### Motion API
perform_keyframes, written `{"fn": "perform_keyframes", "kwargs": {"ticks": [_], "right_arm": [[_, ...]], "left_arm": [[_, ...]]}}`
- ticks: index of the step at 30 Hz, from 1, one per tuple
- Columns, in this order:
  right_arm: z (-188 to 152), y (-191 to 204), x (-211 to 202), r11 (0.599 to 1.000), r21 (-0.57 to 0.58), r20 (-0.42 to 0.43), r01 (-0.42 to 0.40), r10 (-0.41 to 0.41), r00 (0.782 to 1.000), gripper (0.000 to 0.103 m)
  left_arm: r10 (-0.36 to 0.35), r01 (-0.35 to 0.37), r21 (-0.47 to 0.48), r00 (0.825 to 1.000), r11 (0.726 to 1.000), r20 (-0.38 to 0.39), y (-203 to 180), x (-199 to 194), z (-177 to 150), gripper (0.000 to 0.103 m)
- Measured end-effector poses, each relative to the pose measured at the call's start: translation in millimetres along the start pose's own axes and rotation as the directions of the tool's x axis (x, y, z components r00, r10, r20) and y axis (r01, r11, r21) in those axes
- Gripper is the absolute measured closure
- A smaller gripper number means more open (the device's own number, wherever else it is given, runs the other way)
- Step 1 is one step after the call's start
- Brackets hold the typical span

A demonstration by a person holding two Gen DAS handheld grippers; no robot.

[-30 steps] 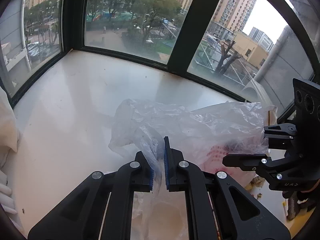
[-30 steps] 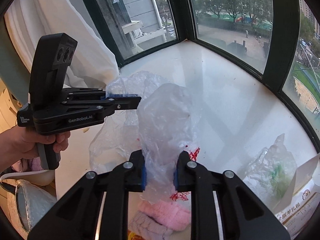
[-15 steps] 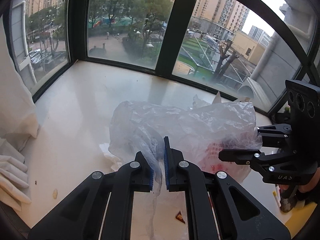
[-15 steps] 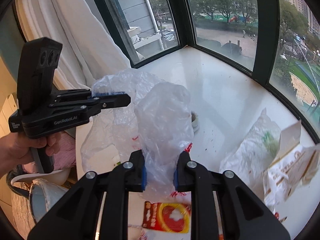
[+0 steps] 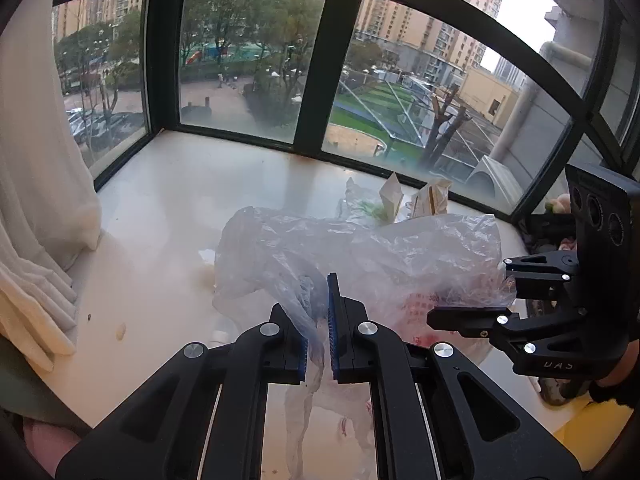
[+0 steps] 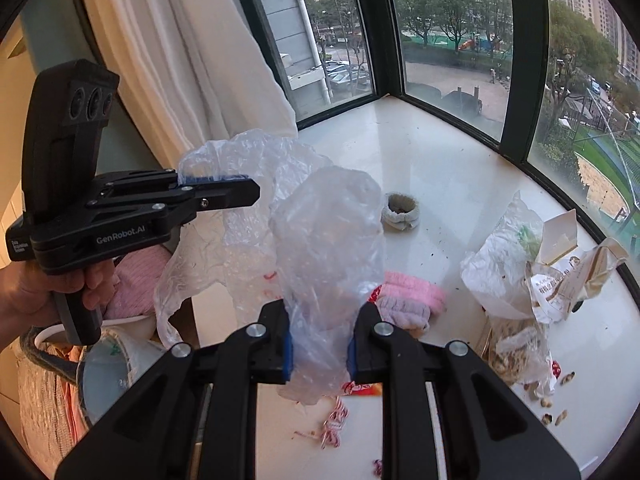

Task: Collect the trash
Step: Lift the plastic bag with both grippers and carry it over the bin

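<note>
A clear plastic bag (image 5: 372,256) with red print hangs in the air above a white windowsill, stretched between both grippers. My left gripper (image 5: 318,320) is shut on one edge of the bag; it also shows in the right wrist view (image 6: 218,186). My right gripper (image 6: 320,344) is shut on the other edge of the bag (image 6: 328,248); it also shows in the left wrist view (image 5: 468,300). Trash lies on the sill: a crumpled clear bag (image 6: 504,256), torn paper packaging (image 6: 568,276), nut shells (image 6: 556,412) and red-white string (image 6: 334,424).
A white cloth ring (image 6: 400,212) and pink fluffy cloths (image 6: 412,296) lie on the windowsill (image 5: 192,184). A white curtain (image 5: 36,208) hangs at the left. Black-framed windows (image 5: 316,76) bound the sill. A basket (image 6: 44,368) stands below the left gripper.
Both grippers have risen and pulled back with the bag, so more of the sill and the trash on it shows. The grips on the bag are unchanged.
</note>
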State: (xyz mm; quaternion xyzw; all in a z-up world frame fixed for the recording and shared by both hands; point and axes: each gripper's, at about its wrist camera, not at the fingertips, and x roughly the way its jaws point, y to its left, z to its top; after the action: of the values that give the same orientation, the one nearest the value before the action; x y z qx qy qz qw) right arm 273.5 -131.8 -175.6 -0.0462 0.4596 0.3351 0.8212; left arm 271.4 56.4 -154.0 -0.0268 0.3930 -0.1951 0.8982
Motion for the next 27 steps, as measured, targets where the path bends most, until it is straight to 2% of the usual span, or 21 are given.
{"fn": "perform_keyframes", "kwargs": {"ticks": [5, 12, 22, 27], "right_arm": [[-13, 24, -19, 1.0, -0.023, 0.008, 0.005, -0.004, 1.0, 0.084], [-34, 68, -38, 0.998, -0.06, 0.012, -0.021, 0.022, 1.0, 0.083], [-68, 133, -29, 0.988, -0.111, -0.04, -0.102, 0.099, 0.994, 0.083], [-86, 179, -19, 0.976, -0.15, -0.079, -0.16, 0.149, 0.986, 0.083]], "left_arm": [[0.023, -0.022, -0.023, 1.0, 0.999, 0.009, -4, -35, -17, 0.096], [0.067, -0.067, -0.007, 0.998, 0.998, 0.009, -12, -82, -58, 0.096], [0.144, -0.145, -0.059, 0.989, 0.988, -0.022, -4, -138, -124, 0.096], [0.19, -0.191, -0.094, 0.981, 0.977, -0.028, 9, -173, -159, 0.096]]}}
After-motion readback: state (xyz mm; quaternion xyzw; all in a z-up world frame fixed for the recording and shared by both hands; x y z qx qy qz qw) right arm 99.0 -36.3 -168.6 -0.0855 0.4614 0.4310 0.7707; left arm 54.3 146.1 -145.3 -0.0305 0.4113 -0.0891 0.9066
